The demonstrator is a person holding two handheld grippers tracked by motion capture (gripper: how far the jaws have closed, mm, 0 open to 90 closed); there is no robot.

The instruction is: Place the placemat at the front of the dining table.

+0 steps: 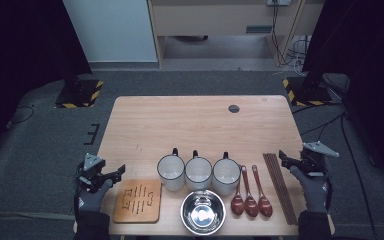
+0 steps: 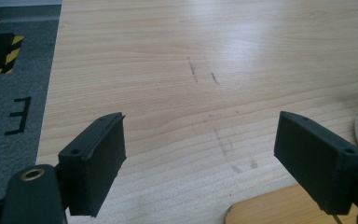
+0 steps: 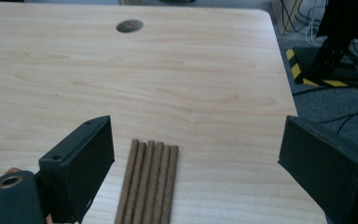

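While both jaws gape empty, the right gripper hovers over the chopsticks, the left gripper beside the wooden board.

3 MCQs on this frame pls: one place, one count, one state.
1. Where do the chopsticks lie?
A. left of the coaster
B. right of the spoons
C. inside the bowl

2. How many mugs stand in the row?
A. two
B. three
C. five

3. How does the right gripper stand?
A. open, holding nothing
B. shut on a spoon
C. shut on a mug

Key: B, the sticks lie near the table's right edge, past the spoons; B, three white mugs show behind the bowl; A, its jaws stand wide apart above the chopsticks.
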